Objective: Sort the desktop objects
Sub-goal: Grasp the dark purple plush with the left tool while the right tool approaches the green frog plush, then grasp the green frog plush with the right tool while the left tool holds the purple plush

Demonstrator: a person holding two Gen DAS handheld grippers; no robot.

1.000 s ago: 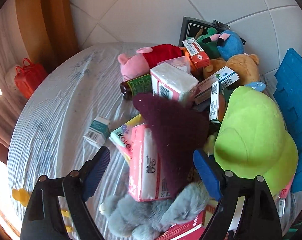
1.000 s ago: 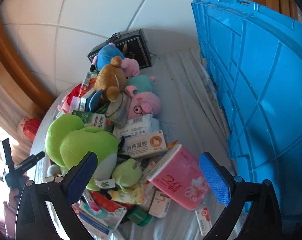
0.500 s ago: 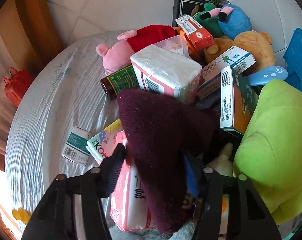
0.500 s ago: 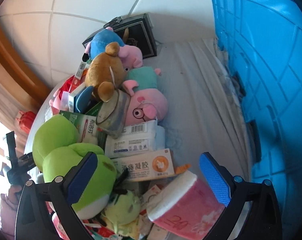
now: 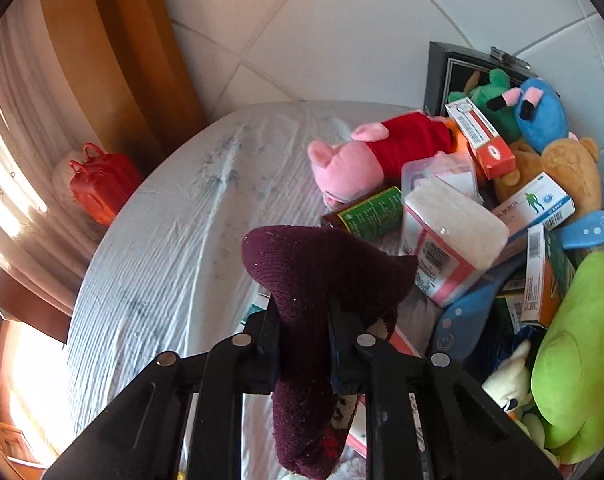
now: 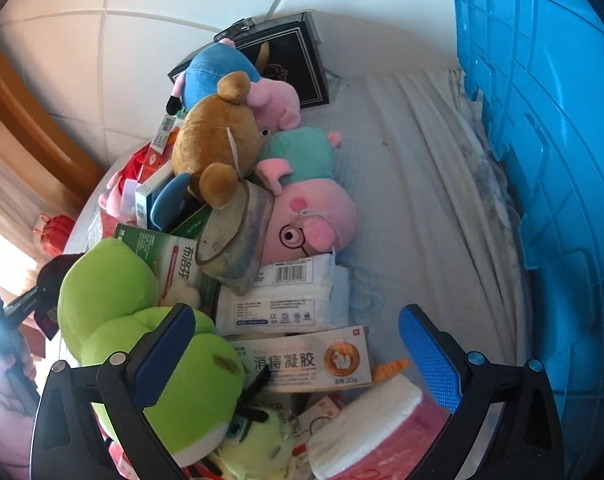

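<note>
While pinched, maroon knit sock (image 5: 326, 276) aloft.

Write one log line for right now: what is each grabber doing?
left gripper: shut on maroon knit sock, lifted over bedsheet | right gripper: open, empty, above white gel box in pile

A dark maroon knitted sock (image 5: 322, 280) hung against a pale blue-white cloth with faint stripes (image 5: 173, 240). Nearby lay a pink pig toy in a red dress (image 5: 378, 152), a lime-green plush (image 6: 141, 320), a brown bear (image 6: 217, 144) and a blue-bodied toy (image 6: 213, 72). A pink-and-white tissue pack (image 6: 374, 428) sat beside a white box with an orange emblem (image 6: 310, 360). A bright blue ribbed crate (image 6: 550, 160) rose alongside, with a red bag (image 5: 101, 184) beyond and a black gilt-edged case (image 6: 293, 64) at the white tiled wall (image 5: 322, 32).
</note>
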